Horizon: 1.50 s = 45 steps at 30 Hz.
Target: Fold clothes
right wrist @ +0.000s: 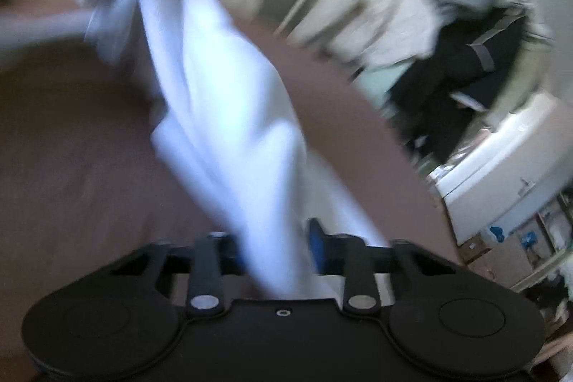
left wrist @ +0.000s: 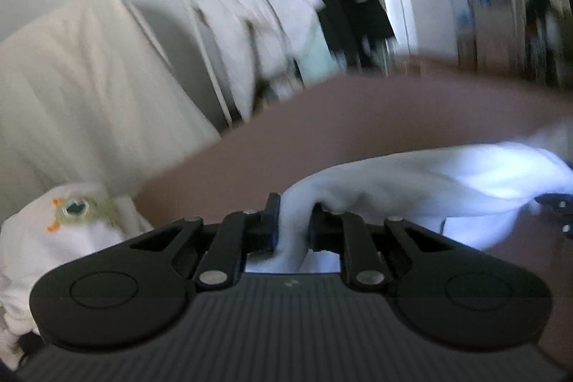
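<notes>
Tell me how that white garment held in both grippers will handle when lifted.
Likely floppy: the white garment sags in folds between the left gripper and the right gripper. Probably light, since a bunched edge holds it.

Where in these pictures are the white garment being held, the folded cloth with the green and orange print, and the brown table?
white garment (left wrist: 412, 181), left wrist view, on its bunched middle.
folded cloth with the green and orange print (left wrist: 77, 208), left wrist view, on the print.
brown table (right wrist: 71, 160), right wrist view, on bare surface.
</notes>
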Available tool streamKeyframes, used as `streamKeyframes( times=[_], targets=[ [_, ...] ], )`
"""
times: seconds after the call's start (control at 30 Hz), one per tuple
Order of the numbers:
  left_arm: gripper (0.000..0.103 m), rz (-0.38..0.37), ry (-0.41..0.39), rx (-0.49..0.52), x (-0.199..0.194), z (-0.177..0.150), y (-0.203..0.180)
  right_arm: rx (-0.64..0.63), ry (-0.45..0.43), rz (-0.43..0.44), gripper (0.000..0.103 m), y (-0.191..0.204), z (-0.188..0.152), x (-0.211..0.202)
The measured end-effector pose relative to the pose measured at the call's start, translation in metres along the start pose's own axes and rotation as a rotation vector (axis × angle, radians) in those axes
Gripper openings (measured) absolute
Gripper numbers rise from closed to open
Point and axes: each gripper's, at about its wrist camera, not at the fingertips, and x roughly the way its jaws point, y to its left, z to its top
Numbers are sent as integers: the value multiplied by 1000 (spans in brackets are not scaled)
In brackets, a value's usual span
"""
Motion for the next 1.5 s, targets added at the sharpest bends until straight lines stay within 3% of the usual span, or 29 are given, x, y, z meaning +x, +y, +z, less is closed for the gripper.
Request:
streamKeyframes(
  times=[0.1, 0.17, 0.2, 0.27, 0.33, 0.4, 0.5, 0.6, 0.63, 0.67, 0.73, 0.8, 0.87, 0.93, 1.0, 1.03, 1.07, 1.1, 1.17, 1.27, 1.33, 1.37, 1.43, 1.5],
  targets=[
    [17, -67, -36, -105, 10, 6, 30, 150, -98, -44, 11, -42, 19, -19],
    [23, -160, -51, -182, 28, -14, 43, 162, -100, -85, 11, -56, 23, -12],
    [31, -196, -28, -219, 42, -25, 48, 152, -85, -110, 11, -60, 22, -3],
    [34, -232, 96, -300, 79, -48, 54, 180, -31, -137, 11, -67, 16, 24],
    [34, -265, 211, -357, 108, -61, 56, 289, 26, -152, 30, -75, 6, 53],
    [34, -272, 235, -377, 122, -66, 54, 451, 96, -147, 35, -87, -9, 77],
    [35, -210, 205, -272, 126, -61, 41, 651, 168, -126, 36, -99, -31, 91],
    [37, -134, 151, -177, 121, -55, 27, 662, 140, -124, 44, -104, -35, 85],
    [33, -117, 119, -162, 116, -53, 25, 662, 109, -143, 43, -107, -35, 78],
    [16, -99, 57, -159, 102, -52, 22, 670, 59, -169, 40, -107, -33, 70],
    [15, -66, -85, -122, 81, -43, 14, 588, -61, -215, 26, -100, -21, 59],
    [15, -17, -123, -100, 83, -26, 9, 469, -115, -262, 27, -93, -4, 63],
    [17, -40, -68, -170, 100, -20, 18, 449, -62, -257, 38, -95, 6, 78],
    [20, -67, 44, -260, 123, -25, 28, 543, 58, -276, 59, -99, 2, 90],
    [21, -99, 165, -333, 147, -34, 39, 604, 118, -297, 59, -95, -15, 92],
    [22, -121, 187, -369, 153, -39, 46, 617, 131, -299, 59, -91, -22, 90],
    [31, -150, 187, -417, 155, -45, 56, 622, 127, -299, 59, -85, -28, 84],
    [41, -169, 193, -459, 157, -49, 64, 625, 105, -280, 60, -76, -30, 75],
    [51, -195, 224, -553, 161, -54, 83, 621, 35, -197, 60, -55, -33, 51],
    [51, -245, 284, -652, 153, -66, 107, 612, -69, 114, 61, -22, -26, 28],
    [51, -203, 348, -614, 142, -71, 111, 611, -66, 383, 62, 4, -19, 31],
    [51, -157, 381, -555, 132, -77, 113, 611, -60, 476, 62, 19, -18, 32],
    [51, -94, 418, -435, 118, -86, 111, 583, -33, 551, 62, 49, -16, 30],
    [51, -100, 431, -381, 111, -100, 109, 544, -14, 582, 63, 74, -16, 28]
  ],
)
